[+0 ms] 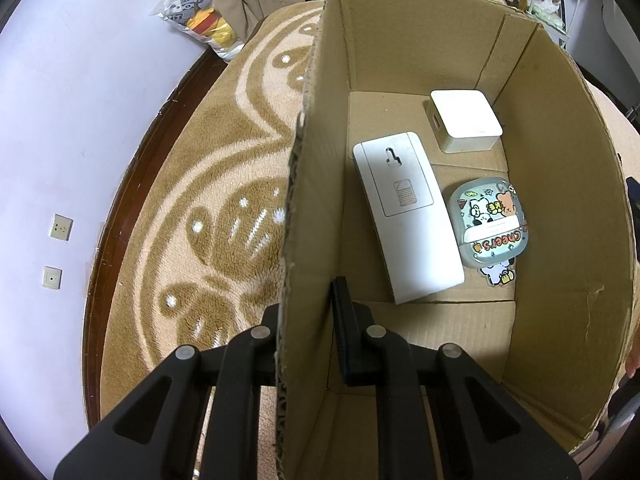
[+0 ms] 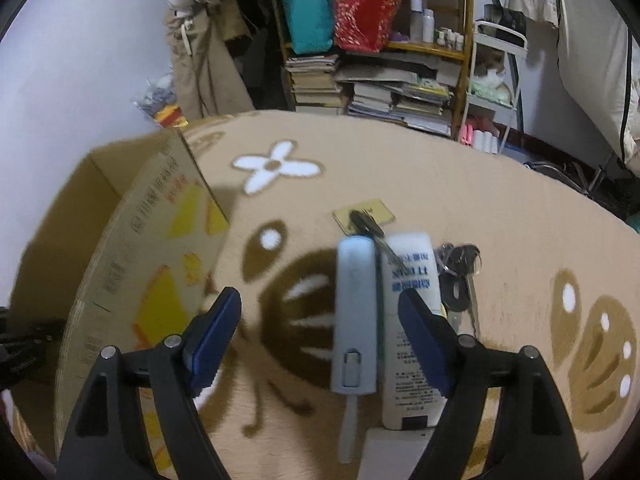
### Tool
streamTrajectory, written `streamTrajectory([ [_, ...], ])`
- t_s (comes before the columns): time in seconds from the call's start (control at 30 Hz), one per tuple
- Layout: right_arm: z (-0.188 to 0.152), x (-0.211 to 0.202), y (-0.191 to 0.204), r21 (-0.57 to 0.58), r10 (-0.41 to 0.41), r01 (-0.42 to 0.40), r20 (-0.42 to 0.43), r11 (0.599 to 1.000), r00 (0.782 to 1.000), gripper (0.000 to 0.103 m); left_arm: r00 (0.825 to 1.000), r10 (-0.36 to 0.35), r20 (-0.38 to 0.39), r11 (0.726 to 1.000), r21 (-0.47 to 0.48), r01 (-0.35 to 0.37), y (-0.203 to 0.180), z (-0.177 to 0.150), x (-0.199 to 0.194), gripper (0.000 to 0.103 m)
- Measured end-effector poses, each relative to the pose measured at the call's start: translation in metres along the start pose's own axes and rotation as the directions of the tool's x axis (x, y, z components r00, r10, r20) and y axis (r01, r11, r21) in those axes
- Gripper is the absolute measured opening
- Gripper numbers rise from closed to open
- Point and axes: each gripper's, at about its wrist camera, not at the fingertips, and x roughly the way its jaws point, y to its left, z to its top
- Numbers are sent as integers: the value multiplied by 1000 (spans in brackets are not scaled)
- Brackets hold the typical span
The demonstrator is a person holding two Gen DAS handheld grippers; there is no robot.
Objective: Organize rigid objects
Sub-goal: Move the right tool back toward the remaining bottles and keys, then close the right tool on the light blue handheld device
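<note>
Cardboard of the open brown box point(image 1: 560, 208) sat clamped at its wall by the left gripper point(image 1: 308, 320). Right gripper point(image 2: 320, 332) hung spread around the pale blue oblong case point(image 2: 355, 320); closing carelessly might also catch the touching white tube point(image 2: 410, 320).

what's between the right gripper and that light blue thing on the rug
Nothing visible. The right gripper is open above the rug, with the light blue thing lying between its fingers. A white tube lies right beside it, close to the right finger.

left tool point(image 1: 310, 332) clamped, right tool point(image 2: 320, 336) spread wide
</note>
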Motion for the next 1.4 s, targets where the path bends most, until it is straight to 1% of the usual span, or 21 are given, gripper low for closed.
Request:
streamTrajectory([
  [0.07, -3, 5, -3, -4, -10, 10, -17, 1000, 1000, 74, 1000, 1, 0, 1000, 1, -1, 0, 0, 0, 14],
  [0.17, -5, 13, -6, -1, -21, 21, -38, 1000, 999, 70, 1000, 1, 1, 1000, 1, -1, 0, 0, 0, 14],
  [0.2, -6, 15, -7, 3, -18, 18, -43, 1000, 999, 67, 1000, 1, 1, 1000, 1, -1, 0, 0, 0, 14],
  [0.23, -6, 18, -8, 7, -13, 13, -50, 1000, 999, 61, 1000, 1, 0, 1000, 0, -1, 0, 0, 0, 14],
  [0.27, -6, 19, -9, 10, -9, 9, -54, 1000, 999, 58, 1000, 1, 0, 1000, 1, -1, 0, 1, 0, 14],
  [0.53, -5, 34, -11, 43, -2, 6, -88, 999, 996, 57, 1000, 1, 1, 1000, 1, -1, 0, 1, 0, 14],
  [0.63, -3, 37, -9, 38, -7, 11, -85, 999, 996, 56, 1000, 0, 1, 1000, 1, 0, 1, 1, 0, 14],
  [0.7, -4, 41, -5, 25, 5, -3, -93, 1000, 996, 56, 1000, 2, 2, 1000, 2, -2, 1, 1, -1, 14],
  [0.77, -8, 50, -4, 21, 3, 0, -126, 1000, 992, 49, 1000, 1, 2, 1000, 3, -1, 1, 1, -1, 14],
  [0.83, -11, 49, -3, 19, -9, 11, -101, 1000, 995, 49, 1000, 1, 2, 1000, 3, -1, 1, 1, -1, 14],
  [0.87, -12, 49, -3, 19, -17, 19, -94, 1000, 995, 47, 1000, 0, 1, 1000, 2, 0, 1, 1, 0, 14],
  [0.9, -12, 48, -2, 16, -25, 27, -91, 1000, 996, 44, 1000, 0, 0, 1000, 0, 0, 1, 1, 0, 14],
  [0.93, -13, 46, -3, 11, -42, 44, -84, 999, 996, 36, 1000, 2, 2, 1000, 2, -2, 1, 1, -1, 14],
  [0.97, -13, 45, -3, 13, -43, 44, -79, 999, 996, 29, 1000, 3, 2, 1000, 4, -3, 1, 1, -1, 14],
  [1.2, -14, 36, -7, 53, -24, 28, -68, 998, 997, 29, 1000, 10, 4, 1000, 9, -10, 0, -1, 0, 15],
  [1.4, -15, 23, 0, 73, 14, -12, -26, 997, 1000, 29, 1000, 10, 3, 1000, 8, -10, 0, -1, 0, 15],
])
